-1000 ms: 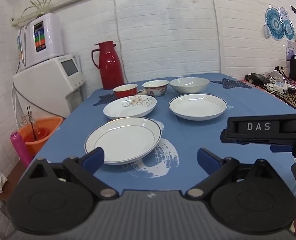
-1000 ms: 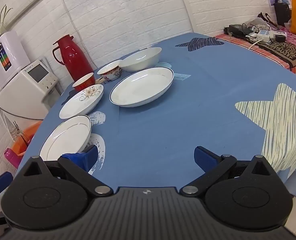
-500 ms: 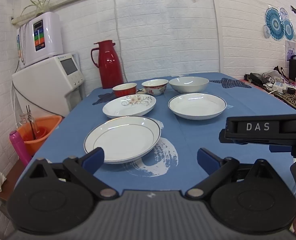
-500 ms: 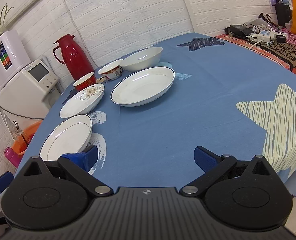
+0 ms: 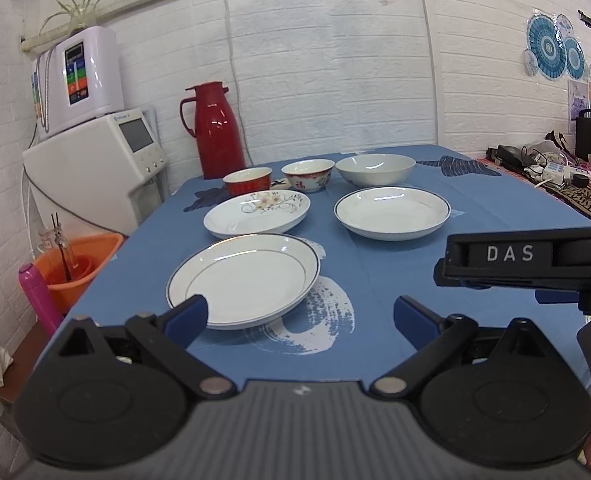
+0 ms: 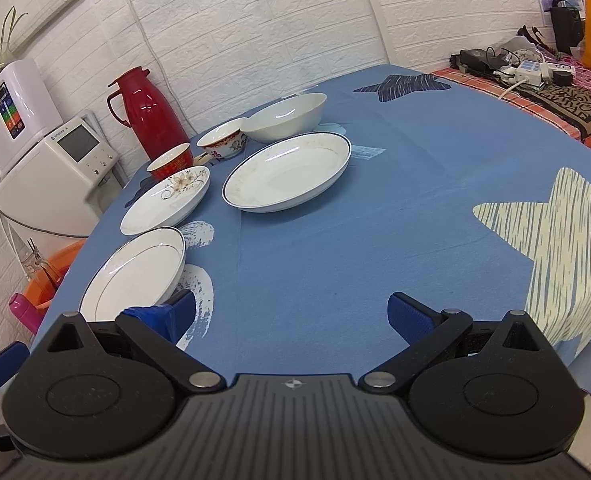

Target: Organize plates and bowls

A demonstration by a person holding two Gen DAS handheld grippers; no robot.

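Note:
On the blue tablecloth (image 5: 375, 280) lie three plates: a near white plate with a dark rim (image 5: 243, 278) (image 6: 135, 274), a flowered plate (image 5: 257, 213) (image 6: 166, 204) behind it, and a deep blue-rimmed plate (image 5: 392, 211) (image 6: 287, 170) to the right. Behind them stand a red bowl (image 5: 247, 181) (image 6: 170, 160), a patterned bowl (image 5: 307, 174) (image 6: 222, 142) and a large white bowl (image 5: 374, 168) (image 6: 284, 115). My left gripper (image 5: 299, 320) is open and empty, just before the near plate. My right gripper (image 6: 291, 314) is open and empty over the cloth, right of that plate.
A red thermos (image 5: 215, 130) stands at the table's back left. White appliances (image 5: 95, 160) and an orange bucket (image 5: 75, 264) are off the left edge. A cluttered side table (image 6: 535, 76) with cables is at the far right.
Both grippers have drifted slightly; the views shift a little. Nothing on the table has moved, and both grippers stay open.

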